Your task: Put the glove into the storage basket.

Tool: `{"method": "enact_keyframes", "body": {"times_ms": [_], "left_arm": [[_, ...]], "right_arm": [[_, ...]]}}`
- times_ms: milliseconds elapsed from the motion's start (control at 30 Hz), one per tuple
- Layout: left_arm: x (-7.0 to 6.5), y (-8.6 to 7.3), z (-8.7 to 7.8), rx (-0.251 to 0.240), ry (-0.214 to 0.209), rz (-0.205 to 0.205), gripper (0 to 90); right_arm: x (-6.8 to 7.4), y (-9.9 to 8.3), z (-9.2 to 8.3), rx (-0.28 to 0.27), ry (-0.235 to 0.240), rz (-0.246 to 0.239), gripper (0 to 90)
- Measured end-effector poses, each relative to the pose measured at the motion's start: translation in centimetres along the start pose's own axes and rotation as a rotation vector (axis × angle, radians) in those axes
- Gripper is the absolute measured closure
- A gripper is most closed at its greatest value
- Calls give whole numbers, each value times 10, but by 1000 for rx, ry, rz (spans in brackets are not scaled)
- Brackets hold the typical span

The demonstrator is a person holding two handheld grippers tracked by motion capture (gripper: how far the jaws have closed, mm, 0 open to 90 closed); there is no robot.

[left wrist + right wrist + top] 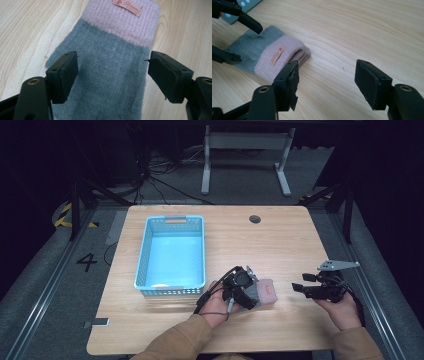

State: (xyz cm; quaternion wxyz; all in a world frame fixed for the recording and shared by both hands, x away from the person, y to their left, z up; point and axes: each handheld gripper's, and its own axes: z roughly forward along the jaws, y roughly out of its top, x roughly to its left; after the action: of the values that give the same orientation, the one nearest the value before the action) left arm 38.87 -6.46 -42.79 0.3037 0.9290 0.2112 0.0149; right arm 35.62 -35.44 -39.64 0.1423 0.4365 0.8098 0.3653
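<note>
grey-and-pink glove (264, 291) lying flat on the bench (280, 240), just right of the blue basket (172, 251), pink cuff toward the right claw (299, 288). left claw (250, 292) poised over the grey part with its jaws spread to either side of the knit, pads clear of the fabric in the left gripper view, nothing gripped. right claw wide open and empty, hovering over bare wood near the cuff (280, 60). likely risks: closing the left claw from this height may pinch only the top layer of soft knit, so the glove could slip free or trail when lifted; a drooping cuff might then catch the basket rim on the way across; the two claws, working close together, could knock each other
</note>
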Motion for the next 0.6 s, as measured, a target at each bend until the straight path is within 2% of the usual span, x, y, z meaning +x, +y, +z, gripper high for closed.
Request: {"method": "enact_keyframes", "body": {"times_ms": [67, 167, 267, 367, 533, 600], "left_arm": [[2, 0, 4, 8, 19, -3, 214], [1, 1, 7, 30, 40, 13, 195], [0, 1, 10, 32, 33, 19, 184], [-2, 1, 16, 54, 47, 37, 164], [2, 0, 21, 58, 40, 8, 129], [1, -2, 24, 71, 40, 28, 94]], "right_arm": [[0, -1, 0, 8, -4, 10, 364], [-1, -2, -1, 7, -8, 15, 362], [-1, -3, -2, 3, -7, 17, 362], [0, -3, -2, 4, -5, 15, 360], [1, -2, -1, 5, 0, 9, 360], [1, -2, 0, 9, 1, 4, 360]]}}
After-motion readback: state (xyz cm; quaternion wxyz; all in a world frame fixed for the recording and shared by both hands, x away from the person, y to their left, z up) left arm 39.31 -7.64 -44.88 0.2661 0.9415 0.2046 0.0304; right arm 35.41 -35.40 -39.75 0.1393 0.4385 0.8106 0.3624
